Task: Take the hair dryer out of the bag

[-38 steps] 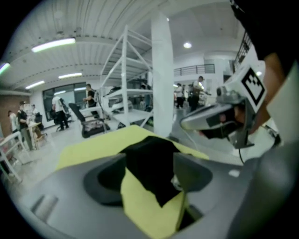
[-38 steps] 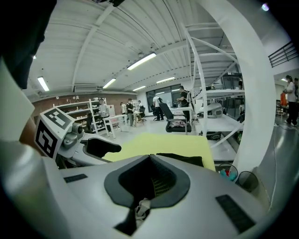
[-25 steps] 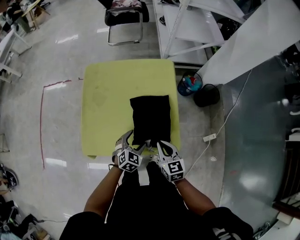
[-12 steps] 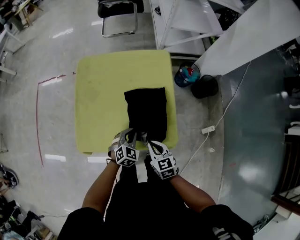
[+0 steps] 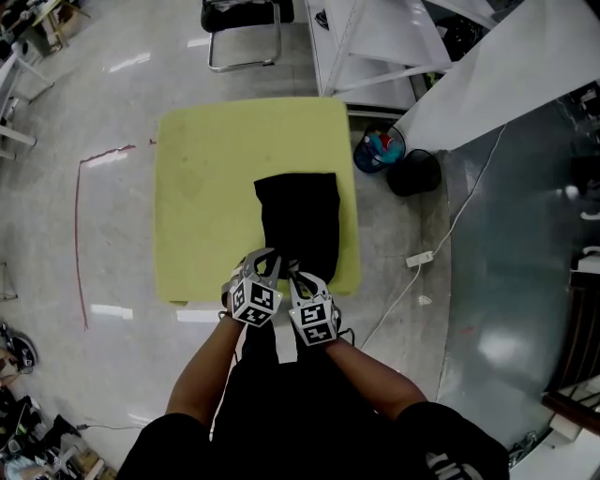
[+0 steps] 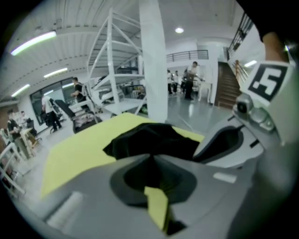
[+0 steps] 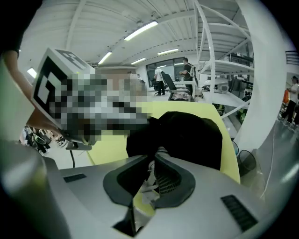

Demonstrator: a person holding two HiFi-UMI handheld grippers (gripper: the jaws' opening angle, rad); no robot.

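Observation:
A black bag (image 5: 300, 211) lies flat on the yellow-green table (image 5: 206, 187), its near edge towards me. The hair dryer is hidden. My left gripper (image 5: 270, 255) sits at that near edge, and in the left gripper view its jaws are closing, tips together (image 6: 150, 158) on the black fabric (image 6: 149, 140). Beside it on the right, my right gripper (image 5: 292, 275) is shut, tips (image 7: 158, 150) against the bag (image 7: 187, 135). A white string (image 7: 148, 179) runs between its jaws.
A black chair (image 5: 242, 28) stands beyond the table. White racking (image 5: 375, 47), a blue bin (image 5: 378, 150) and a black bin (image 5: 412, 173) are at the right. A white cable with a power strip (image 5: 417, 258) lies on the floor there.
The left gripper's jaws went from wide open to closed at the bag's near edge. The right gripper dropped and drew in beside the left one.

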